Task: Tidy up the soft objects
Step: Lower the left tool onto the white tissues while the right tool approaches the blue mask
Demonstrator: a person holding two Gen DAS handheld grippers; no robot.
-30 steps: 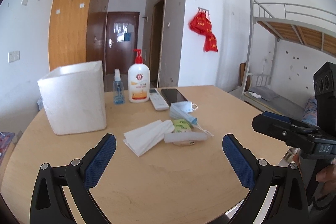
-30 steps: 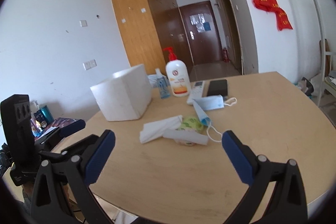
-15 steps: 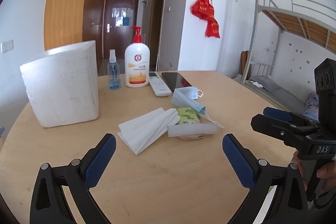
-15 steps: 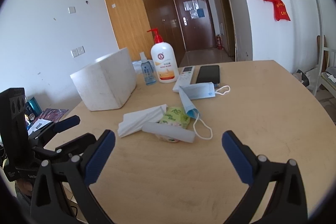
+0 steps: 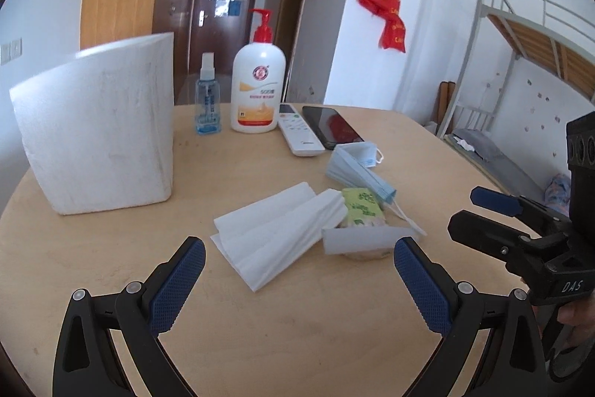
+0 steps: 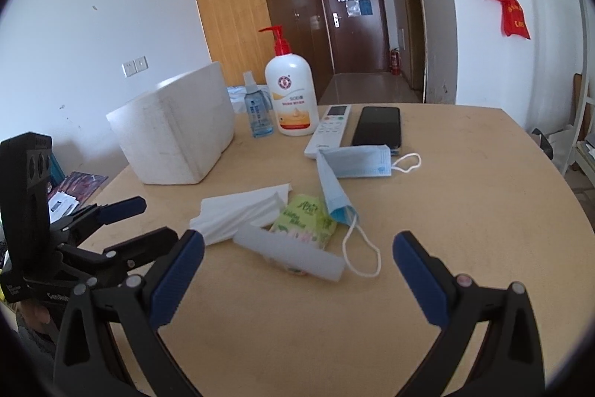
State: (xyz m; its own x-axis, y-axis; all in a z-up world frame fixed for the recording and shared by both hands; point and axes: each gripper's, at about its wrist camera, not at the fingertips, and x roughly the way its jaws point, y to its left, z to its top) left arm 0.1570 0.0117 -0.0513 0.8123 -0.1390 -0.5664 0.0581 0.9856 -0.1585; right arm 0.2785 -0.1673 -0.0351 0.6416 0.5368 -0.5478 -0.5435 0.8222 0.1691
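Soft items lie clustered near the middle of the round wooden table: a stack of folded white tissues, touching on its right a green tissue packet, and across the packet's near end a translucent white strip resting over a small round object that is mostly hidden. A blue face mask lies just behind the packet, one end overlapping the packet's far edge, with its ear loop trailing toward the table's near right; a second mask lies flat behind it, next to the black phone. The left gripper hovers above the table in front of the tissues, fingers spread wide and holding nothing. The right gripper likewise hangs with its blue pads parted and empty, facing the strip and packet. Further back stand a white foam box at left, a small spray bottle, a pump bottle with red nozzle, and a white remote control beside the phone.
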